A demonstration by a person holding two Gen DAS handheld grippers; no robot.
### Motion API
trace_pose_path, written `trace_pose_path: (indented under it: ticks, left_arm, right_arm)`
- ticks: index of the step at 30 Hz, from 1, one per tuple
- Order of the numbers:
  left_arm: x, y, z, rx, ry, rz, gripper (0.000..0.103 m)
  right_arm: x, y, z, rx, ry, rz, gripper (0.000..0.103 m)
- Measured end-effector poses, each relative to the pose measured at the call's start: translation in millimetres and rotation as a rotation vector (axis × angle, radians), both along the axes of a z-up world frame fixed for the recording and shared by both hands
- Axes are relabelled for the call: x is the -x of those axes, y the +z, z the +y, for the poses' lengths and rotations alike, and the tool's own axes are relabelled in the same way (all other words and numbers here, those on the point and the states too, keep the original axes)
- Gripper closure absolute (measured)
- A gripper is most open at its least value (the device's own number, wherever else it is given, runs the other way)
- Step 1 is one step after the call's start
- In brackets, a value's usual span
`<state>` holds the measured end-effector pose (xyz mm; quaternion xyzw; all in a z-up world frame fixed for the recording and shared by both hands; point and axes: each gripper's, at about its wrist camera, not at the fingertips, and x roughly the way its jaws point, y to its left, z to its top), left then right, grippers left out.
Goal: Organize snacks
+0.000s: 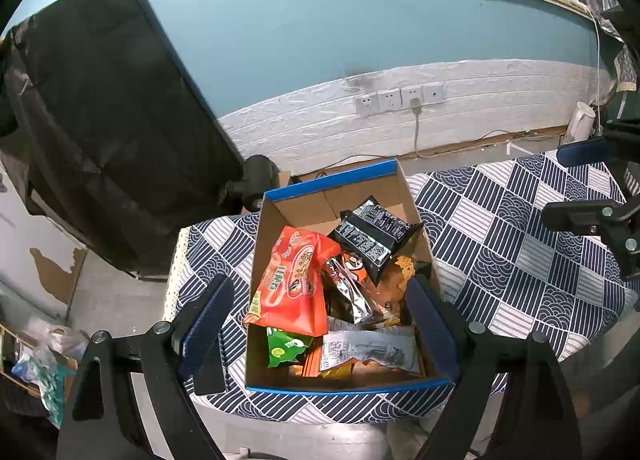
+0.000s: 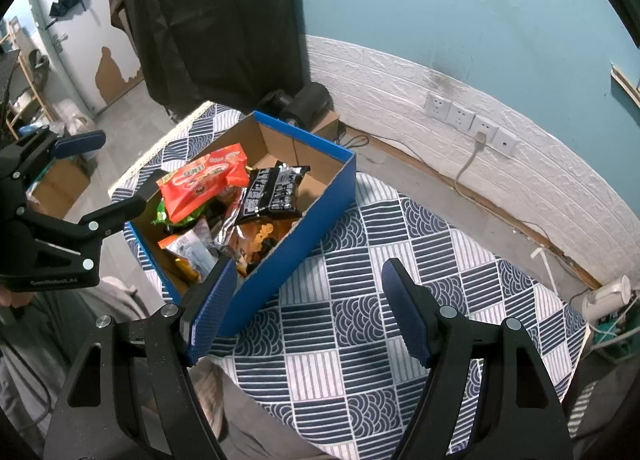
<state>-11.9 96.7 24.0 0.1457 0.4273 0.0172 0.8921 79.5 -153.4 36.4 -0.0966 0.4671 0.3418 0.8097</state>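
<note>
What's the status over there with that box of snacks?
Left gripper open over the box. Right gripper open, empty. Snacks piled inside. Nothing blocking.

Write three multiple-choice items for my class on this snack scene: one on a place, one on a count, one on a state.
1. Where do the snacks lie?
A. In the blue box
B. On the floor
C. On a shelf

2. How many wall sockets sit in the row?
A. Two
B. Four
C. Six

3. How is the right gripper?
A. Shut on a packet
B. Open, empty
C. Out of view

Key: A, packets fill the box; B, four plates show; B, only the tablecloth shows between its fingers.
</note>
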Motion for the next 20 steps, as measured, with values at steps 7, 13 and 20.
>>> trace_pose_path:
  ticks: [7, 13, 20]
  left_arm:
    - [0.7, -0.5, -0.7, 0.001, -0.003, 0.002, 0.014]
    - [1.5, -0.4, -1.1, 0.000, -0.006, 0.001, 0.014]
    - [1.2, -0.7, -1.9, 0.007, -0.013, 0.006, 0.014]
  right_arm:
    - [-0.5, 0.5, 0.6, 0.001, 0.001, -0.001, 0.029]
    - [0.0, 0.7, 0.0, 0.000, 0.001, -0.002, 0.029]
    - [0.4, 0.4, -1.5, 0.004, 0.002, 0.002, 0.029]
